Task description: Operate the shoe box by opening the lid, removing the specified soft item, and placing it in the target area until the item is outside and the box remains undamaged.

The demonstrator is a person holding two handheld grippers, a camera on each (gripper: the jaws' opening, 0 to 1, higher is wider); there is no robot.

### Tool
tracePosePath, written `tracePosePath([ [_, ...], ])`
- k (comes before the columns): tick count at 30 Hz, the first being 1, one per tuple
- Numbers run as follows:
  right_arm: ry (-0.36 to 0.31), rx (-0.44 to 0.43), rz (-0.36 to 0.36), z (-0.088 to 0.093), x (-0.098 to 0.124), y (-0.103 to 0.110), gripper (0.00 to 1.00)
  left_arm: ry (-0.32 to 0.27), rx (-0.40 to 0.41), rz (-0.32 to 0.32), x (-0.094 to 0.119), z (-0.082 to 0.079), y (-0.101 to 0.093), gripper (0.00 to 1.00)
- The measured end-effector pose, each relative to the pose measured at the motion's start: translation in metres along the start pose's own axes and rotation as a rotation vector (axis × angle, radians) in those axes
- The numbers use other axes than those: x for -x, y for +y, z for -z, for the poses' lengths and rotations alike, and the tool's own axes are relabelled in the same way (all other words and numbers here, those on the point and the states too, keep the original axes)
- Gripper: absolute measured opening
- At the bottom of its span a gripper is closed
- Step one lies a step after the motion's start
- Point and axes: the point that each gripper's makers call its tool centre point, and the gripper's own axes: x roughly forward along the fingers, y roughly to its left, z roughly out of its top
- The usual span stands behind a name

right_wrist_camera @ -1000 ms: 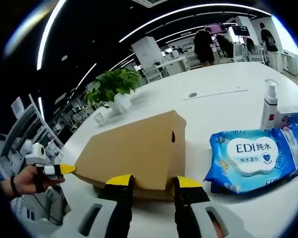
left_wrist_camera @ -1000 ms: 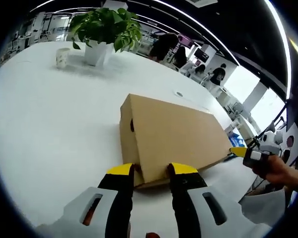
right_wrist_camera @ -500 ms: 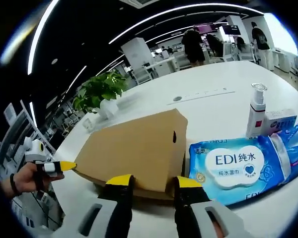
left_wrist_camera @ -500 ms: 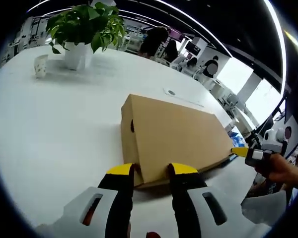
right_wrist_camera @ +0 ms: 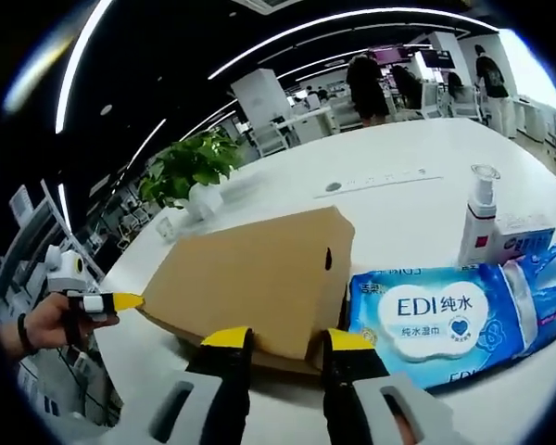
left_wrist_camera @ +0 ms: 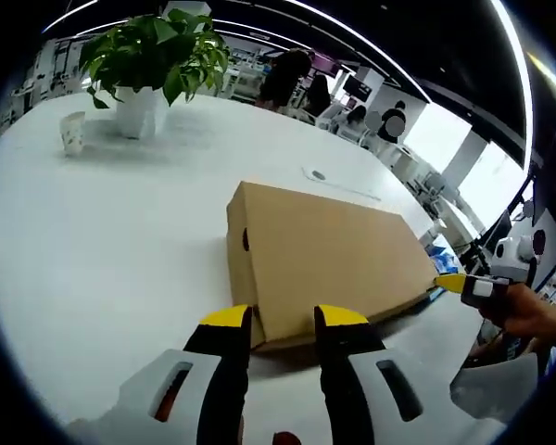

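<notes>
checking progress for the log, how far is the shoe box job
Done: nothing visible; the box lies on the table with its lid down. In hand: the left gripper and right gripper sit at opposite ends of the lid, jaws apart on its edge. Left: lifting the lid, taking the soft item out, placing it.

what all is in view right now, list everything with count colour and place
shoe box: 1, brown cardboard, middle of the table, lid tilted up
table: 1, white, under everything
potted plant: 1, green in a white pot, far side of the table
cup: 1, white, beside the plant
wet wipes pack: 1, blue, beside the box
pump bottle: 1, white, behind the wipes
small carton: 1, white, beside the bottle
left tongs: 1, black with yellow tips, at one end of the lid
right tongs: 1, same colours, at the other end
</notes>
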Motion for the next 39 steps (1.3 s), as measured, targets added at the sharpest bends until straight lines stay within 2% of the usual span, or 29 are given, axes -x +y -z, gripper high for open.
tracePosePath([
  [3,-0.046,0.009,0.002,-0.004,0.020,-0.011,0.29,-0.013,-0.033,0.004,0.009,0.004,-0.005,0.29],
  [6,-0.052,0.009,0.026,0.003,0.046,-0.029,0.34,-0.018,-0.064,0.001,0.018,0.012,-0.009,0.31],
  [10,-0.063,0.022,0.095,0.014,0.085,-0.065,0.42,-0.019,-0.070,0.014,0.028,0.024,-0.021,0.36],
  [13,-0.089,-0.002,0.144,0.018,0.114,-0.090,0.46,-0.019,-0.102,0.026,0.032,0.030,-0.035,0.37],
  [19,-0.151,-0.017,0.182,0.013,0.149,-0.113,0.51,-0.002,-0.123,0.044,0.033,0.046,-0.055,0.39],
  [26,-0.174,-0.016,0.211,0.021,0.167,-0.122,0.58,-0.011,-0.122,0.035,0.037,0.052,-0.074,0.44],
  [34,-0.209,-0.065,0.202,0.032,0.175,-0.126,0.60,-0.005,-0.133,-0.001,0.037,0.064,-0.090,0.46],
  [39,-0.226,-0.076,0.192,0.028,0.178,-0.125,0.60,-0.010,-0.117,-0.029,0.039,0.067,-0.093,0.47],
])
